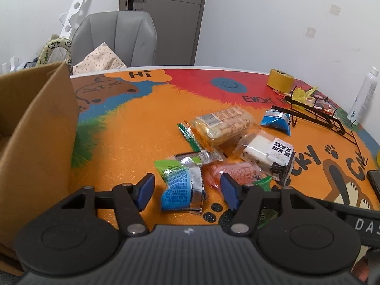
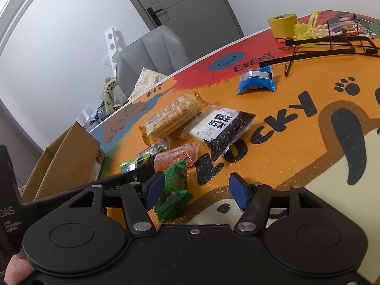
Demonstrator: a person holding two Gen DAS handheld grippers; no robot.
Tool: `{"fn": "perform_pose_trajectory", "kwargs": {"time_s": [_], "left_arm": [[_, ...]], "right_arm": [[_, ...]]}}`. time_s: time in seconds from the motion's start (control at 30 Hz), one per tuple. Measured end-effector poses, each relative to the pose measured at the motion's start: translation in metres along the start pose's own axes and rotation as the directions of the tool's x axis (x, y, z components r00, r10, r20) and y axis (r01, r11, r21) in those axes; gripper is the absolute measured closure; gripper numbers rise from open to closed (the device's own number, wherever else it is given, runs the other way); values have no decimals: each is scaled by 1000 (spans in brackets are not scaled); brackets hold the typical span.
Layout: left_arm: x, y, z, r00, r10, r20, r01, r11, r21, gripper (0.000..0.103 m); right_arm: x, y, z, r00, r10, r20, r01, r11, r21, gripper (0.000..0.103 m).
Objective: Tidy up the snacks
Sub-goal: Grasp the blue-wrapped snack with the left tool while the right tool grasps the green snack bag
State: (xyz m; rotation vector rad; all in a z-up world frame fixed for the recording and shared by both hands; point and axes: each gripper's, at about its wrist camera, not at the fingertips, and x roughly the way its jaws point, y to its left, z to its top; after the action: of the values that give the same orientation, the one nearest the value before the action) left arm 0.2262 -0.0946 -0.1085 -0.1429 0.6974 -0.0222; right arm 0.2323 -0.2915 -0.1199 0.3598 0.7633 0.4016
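Note:
Several snack packets lie on the colourful table. In the left wrist view my left gripper (image 1: 187, 191) is open, its pads on either side of a blue-green foil packet (image 1: 180, 185) lying on the table. Behind it lie an orange-red packet (image 1: 237, 172), a white-and-black rice cake packet (image 1: 268, 154), a yellow biscuit pack (image 1: 223, 124) and a small blue packet (image 1: 276, 121). In the right wrist view my right gripper (image 2: 198, 190) is open and empty, with a green packet (image 2: 174, 190) just inside its left pad.
An open cardboard box (image 1: 35, 128) stands at the table's left edge. A black wire rack (image 1: 320, 116) lies tipped at the far right, with a yellow tape roll (image 1: 280, 79) and a white spray bottle (image 1: 363, 97). A grey chair (image 1: 116, 38) stands behind the table.

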Motion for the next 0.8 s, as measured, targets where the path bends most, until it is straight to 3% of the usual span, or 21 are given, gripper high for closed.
{"fn": "perform_pose_trajectory", "kwargs": {"time_s": [0.07, 0.53, 0.7, 0.8], "left_arm": [[4, 1, -1, 1000, 6, -26, -6, 1000, -5, 65], [-32, 4, 7, 999, -31, 43, 31, 999, -12, 66], [-48, 6, 14, 996, -40, 76, 41, 999, -13, 66], [-54, 10, 17, 996, -37, 87, 39, 999, -15, 66]], "right_arm": [[2, 2, 1, 1000, 0, -2, 0, 1000, -2, 40], [2, 11, 3, 1000, -8, 3, 8, 1000, 4, 40], [4, 19, 1, 1000, -13, 5, 14, 1000, -10, 28], [14, 25, -1, 1000, -17, -20, 16, 999, -30, 29]]}}
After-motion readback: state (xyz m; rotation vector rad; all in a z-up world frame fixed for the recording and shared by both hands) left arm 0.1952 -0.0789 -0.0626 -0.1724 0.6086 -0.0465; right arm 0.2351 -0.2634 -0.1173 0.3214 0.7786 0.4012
